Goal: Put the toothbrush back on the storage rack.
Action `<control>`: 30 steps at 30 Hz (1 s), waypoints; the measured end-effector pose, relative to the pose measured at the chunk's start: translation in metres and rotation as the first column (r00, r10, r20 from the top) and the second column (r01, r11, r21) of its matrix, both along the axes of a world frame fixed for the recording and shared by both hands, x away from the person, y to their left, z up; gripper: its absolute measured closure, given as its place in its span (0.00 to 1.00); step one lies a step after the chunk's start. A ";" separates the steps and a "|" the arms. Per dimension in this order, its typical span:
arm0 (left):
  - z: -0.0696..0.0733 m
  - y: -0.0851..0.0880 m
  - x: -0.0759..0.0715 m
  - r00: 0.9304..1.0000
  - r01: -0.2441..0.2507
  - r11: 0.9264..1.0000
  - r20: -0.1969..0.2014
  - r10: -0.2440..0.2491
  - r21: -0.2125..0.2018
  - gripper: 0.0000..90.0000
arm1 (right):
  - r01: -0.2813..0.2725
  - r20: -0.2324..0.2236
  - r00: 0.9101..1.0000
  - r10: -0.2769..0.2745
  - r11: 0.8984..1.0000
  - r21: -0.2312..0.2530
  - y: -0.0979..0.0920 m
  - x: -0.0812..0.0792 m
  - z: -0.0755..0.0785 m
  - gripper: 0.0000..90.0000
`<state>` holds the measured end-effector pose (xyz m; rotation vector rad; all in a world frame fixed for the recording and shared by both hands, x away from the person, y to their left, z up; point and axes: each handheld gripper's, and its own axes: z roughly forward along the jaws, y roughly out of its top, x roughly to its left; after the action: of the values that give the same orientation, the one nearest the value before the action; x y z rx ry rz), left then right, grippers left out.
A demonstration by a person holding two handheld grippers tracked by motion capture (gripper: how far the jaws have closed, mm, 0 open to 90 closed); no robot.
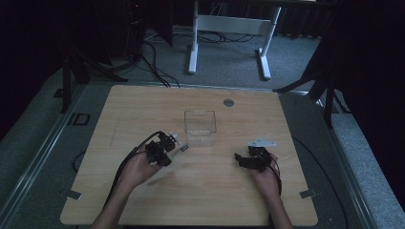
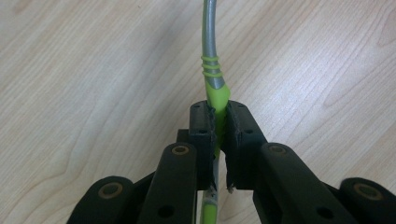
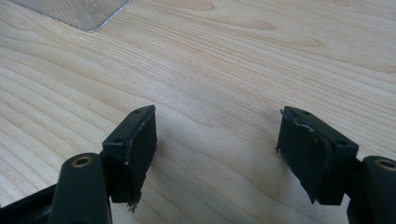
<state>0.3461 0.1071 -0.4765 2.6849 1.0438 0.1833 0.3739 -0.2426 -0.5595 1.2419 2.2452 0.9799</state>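
Left tool [image 2: 220, 122] clenched on slim green-and-grey plastic stick [image 2: 212, 74], just above pale wooden table [image 1: 215, 191], likely for dropping into clear plastic box [image 1: 200, 126] nearby. Right tool [image 3: 217, 140] released, parked low, apparently awaiting its turn.

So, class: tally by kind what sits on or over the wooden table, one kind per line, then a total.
Clear plastic box: 1
Green and grey pen-like tool: 1
Grippers: 2, the left gripper and the right gripper
Total: 4
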 end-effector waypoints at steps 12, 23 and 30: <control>0.007 0.005 0.000 0.999 -0.024 0.999 0.028 0.025 -0.031 0.91 | 0.000 0.001 1.000 0.000 1.000 0.000 0.000 0.000 0.000 0.31; 0.014 0.007 0.000 0.997 -0.041 0.997 0.061 0.045 -0.069 0.91 | 0.000 0.000 1.000 0.000 1.000 0.000 0.000 0.000 0.000 0.31; 0.018 0.011 -0.002 0.994 -0.043 0.995 0.092 0.052 -0.095 0.91 | 0.000 0.000 1.000 0.000 1.000 0.001 0.000 0.000 0.000 0.31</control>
<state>0.3441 0.1177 -0.4585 2.5443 1.0614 0.2620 0.3739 -0.2426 -0.5595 1.2423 2.2449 0.9806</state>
